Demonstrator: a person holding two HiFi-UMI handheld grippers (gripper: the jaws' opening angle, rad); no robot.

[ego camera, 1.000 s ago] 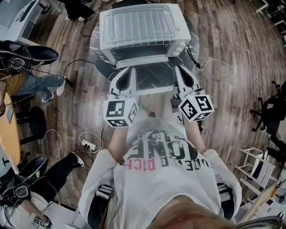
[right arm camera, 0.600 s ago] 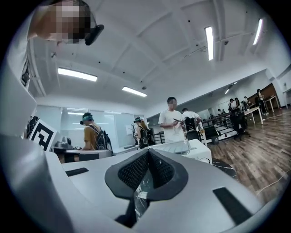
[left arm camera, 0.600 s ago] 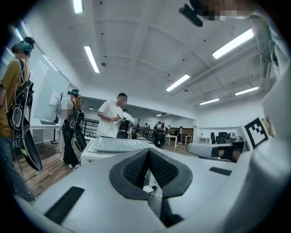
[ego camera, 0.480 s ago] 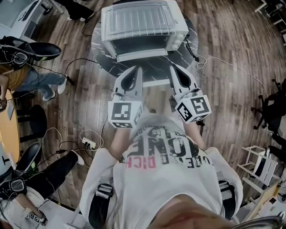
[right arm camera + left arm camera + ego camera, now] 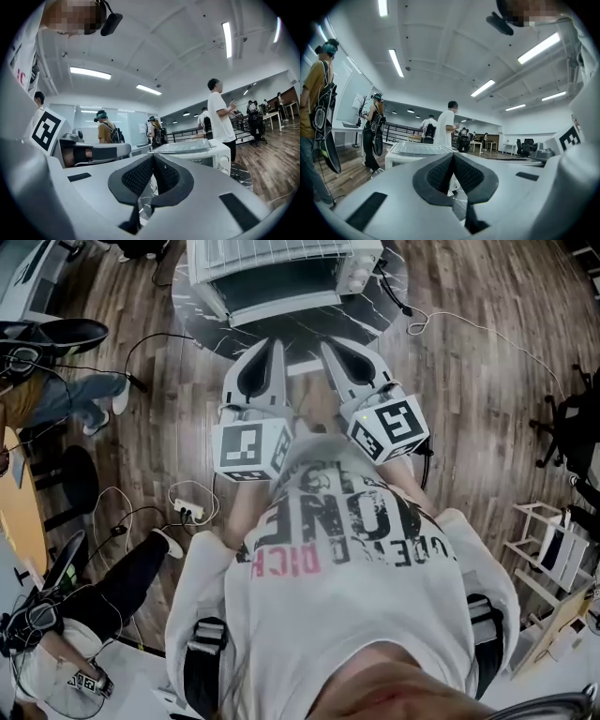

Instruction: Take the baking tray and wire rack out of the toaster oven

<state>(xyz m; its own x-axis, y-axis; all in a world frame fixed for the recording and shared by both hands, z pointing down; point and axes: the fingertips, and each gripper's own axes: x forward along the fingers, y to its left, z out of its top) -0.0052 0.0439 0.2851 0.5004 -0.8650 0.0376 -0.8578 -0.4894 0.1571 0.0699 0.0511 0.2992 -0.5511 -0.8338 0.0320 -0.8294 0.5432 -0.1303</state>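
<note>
Okay, toaster oven [image 5: 281, 282] sits top centre on your dark table [image 5: 202, 320], wire rack [image 5: 272, 249] on its roof; cavity contents unreadable. Your left gripper [image 5: 278, 343] and right gripper [image 5: 328, 345] sit just below, both pressed together, empty. Power strip [image 5: 187, 515] lower left.

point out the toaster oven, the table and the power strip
toaster oven [image 5: 281, 282]: head view, on its front.
table [image 5: 375, 307]: head view, on the bare dark top right of the oven.
power strip [image 5: 187, 515]: head view, on its white body on the floor.
</note>
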